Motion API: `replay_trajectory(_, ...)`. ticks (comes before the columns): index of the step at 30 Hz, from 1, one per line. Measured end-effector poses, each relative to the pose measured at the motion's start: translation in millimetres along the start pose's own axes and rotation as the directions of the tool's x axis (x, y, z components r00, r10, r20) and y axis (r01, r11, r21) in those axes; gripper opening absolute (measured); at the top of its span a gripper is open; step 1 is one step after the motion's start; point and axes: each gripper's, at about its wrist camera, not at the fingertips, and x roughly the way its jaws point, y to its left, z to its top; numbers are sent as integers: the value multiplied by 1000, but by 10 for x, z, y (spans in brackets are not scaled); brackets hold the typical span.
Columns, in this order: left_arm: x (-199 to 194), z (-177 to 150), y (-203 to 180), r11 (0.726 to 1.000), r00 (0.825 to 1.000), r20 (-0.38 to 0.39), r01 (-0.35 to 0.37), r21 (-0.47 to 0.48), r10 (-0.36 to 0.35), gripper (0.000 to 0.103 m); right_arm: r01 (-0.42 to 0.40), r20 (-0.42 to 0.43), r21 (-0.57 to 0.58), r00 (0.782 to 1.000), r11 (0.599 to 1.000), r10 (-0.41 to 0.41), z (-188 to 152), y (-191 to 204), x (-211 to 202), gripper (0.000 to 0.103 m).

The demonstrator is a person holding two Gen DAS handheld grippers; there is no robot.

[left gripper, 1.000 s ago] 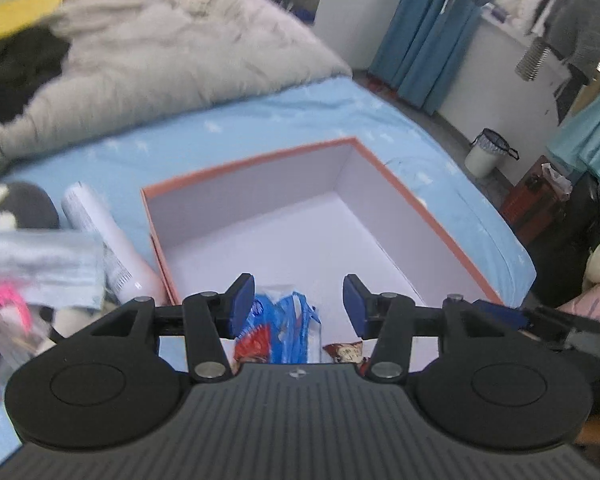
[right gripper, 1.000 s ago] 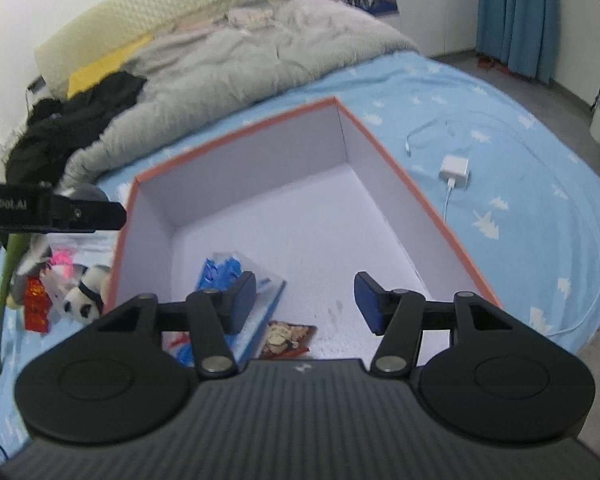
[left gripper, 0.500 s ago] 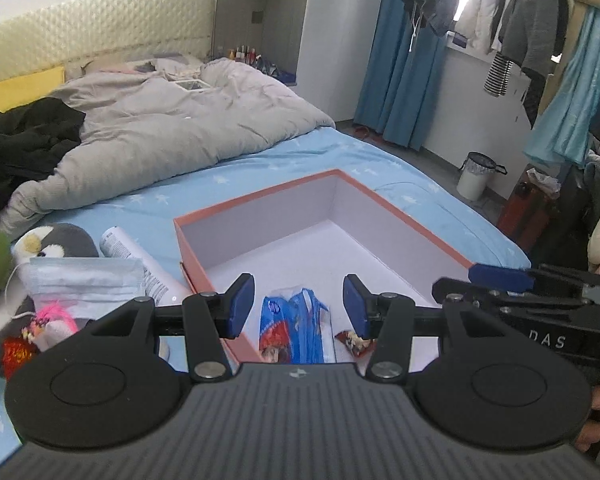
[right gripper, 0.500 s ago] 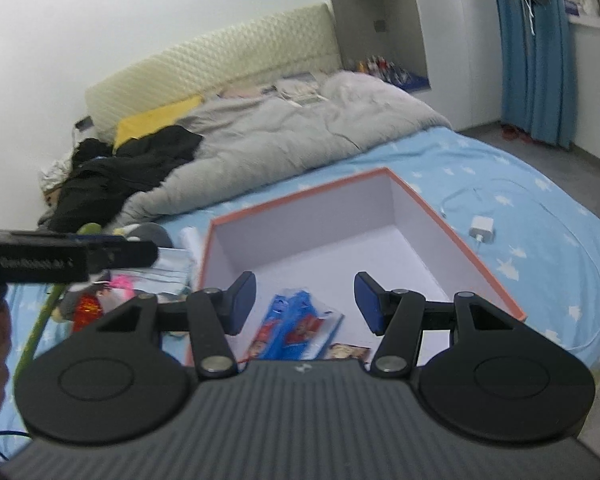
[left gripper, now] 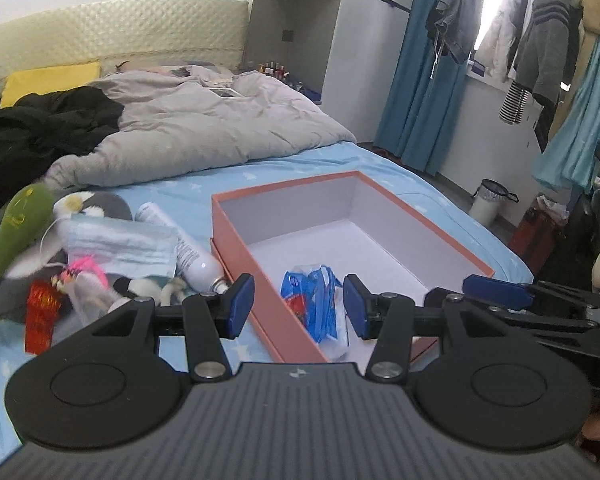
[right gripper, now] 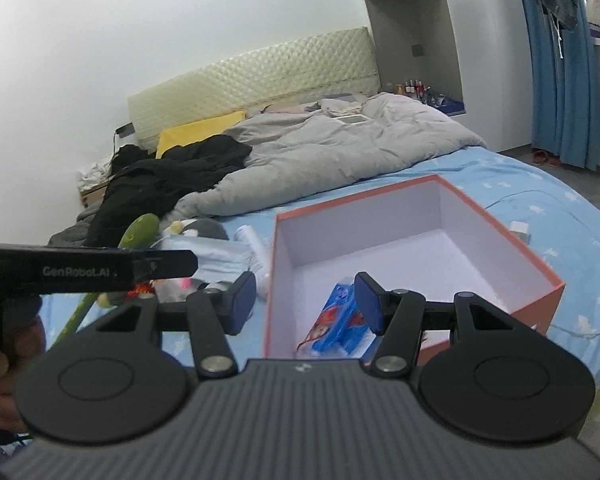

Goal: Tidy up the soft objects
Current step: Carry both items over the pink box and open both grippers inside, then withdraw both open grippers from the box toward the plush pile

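An orange box [left gripper: 236, 236] with a white inside sits open on the blue bed; it also shows in the right wrist view [right gripper: 496, 236]. A blue tissue pack [left gripper: 314, 304] lies inside it near the front [right gripper: 338, 320]. Left of the box lies a pile: a face mask [left gripper: 120, 244], a white tube [left gripper: 188, 252], a penguin plush [left gripper: 100, 206], a green plush [left gripper: 16, 220], a pink toy [left gripper: 86, 272]. My left gripper [left gripper: 298, 306] is open and empty above the box's near left wall. My right gripper [right gripper: 306, 302] is open and empty.
A grey duvet [left gripper: 204, 124] and black clothes [left gripper: 32, 128] cover the bed's head end. A white charger [right gripper: 520, 230] with cable lies right of the box. A bin [left gripper: 488, 202] and hanging clothes [left gripper: 540, 48] stand at the right.
Both grippers have pulled back and up from the box, so more of the bed and room shows. The pile left of the box has come into view. Jaws stay open.
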Motion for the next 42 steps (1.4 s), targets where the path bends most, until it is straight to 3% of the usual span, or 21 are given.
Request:
replay_trajectory(14, -390, -456, 318, 994, 998, -21, -57, -96, 56, 55, -30, -31, -54, 999, 998, 28, -337, 416, -127, 57)
replay_trajectory(28, -687, -926, 740, 978, 992, -56, -119, -170, 111, 55, -83, -131, -96, 989, 992, 70, -795, 837, -164, 57)
replay_trajectory(36, -586, -1201, 1033, 964, 988, -107, -132, -231, 110, 55, -107, -209, -86, 974, 991, 87, -929, 997, 46, 57)
replay_trajectory(42, -406, -1296, 1364, 942, 976, -133, -204, -267, 174, 56, -145, -240, -117, 964, 982, 114, -982, 1143, 367, 57)
